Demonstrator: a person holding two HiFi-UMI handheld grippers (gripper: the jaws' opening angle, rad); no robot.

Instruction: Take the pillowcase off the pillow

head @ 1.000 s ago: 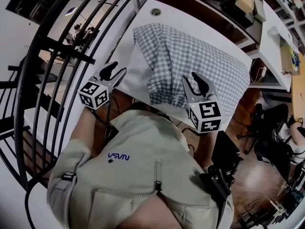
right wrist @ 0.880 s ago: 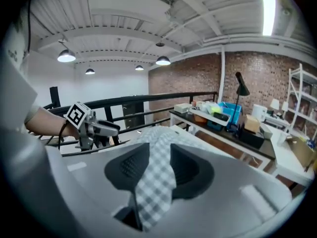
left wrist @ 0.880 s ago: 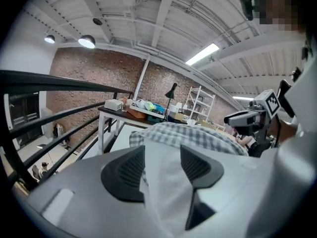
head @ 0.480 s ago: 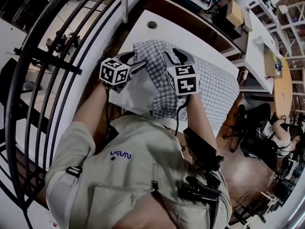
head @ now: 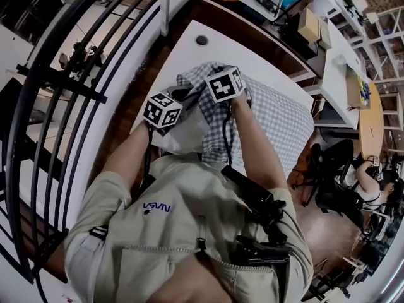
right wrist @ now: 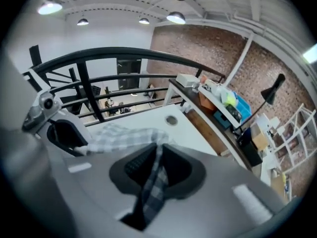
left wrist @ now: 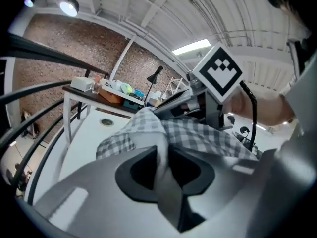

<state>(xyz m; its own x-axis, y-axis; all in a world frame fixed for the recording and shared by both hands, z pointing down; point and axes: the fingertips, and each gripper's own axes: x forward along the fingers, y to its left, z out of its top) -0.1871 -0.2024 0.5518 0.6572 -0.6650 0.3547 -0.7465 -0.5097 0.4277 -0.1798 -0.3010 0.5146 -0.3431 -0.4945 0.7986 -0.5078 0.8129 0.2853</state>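
**Inspector:** State of both jaws, and location of the item.

**Operator:** My left gripper has just been closing. Its jaws are now nearly together, pinching a fold of plain white cloth, which I take to be the pillow itself. My right gripper has likewise just been closing, and its jaws are pressed on a narrow twist of the checked pillowcase. Both grips sit close together at the end of the pillow nearest me. The pillow lies across the white table, most of it inside the case.

**Inspector:** Risks from here?

**Operator:** Three, in my judgement.
- The right jaws hold only a thin strip, so a hard pull could draw it out of the pads.
- If my left jaws have caught a layer of case along with the pillow, pulling the two apart would jam rather than strip.
- The near end overhangs the table edge, so an uneven tug could drag the whole bundle off towards me.

**Inspector:** What could you not verify?

**Operator:**
- In the head view the marker cubes cover my fingertips.
- My torso hides the near table edge.
- I cannot see the case's opening.
- I cannot confirm how deep either fold sits in the pads.
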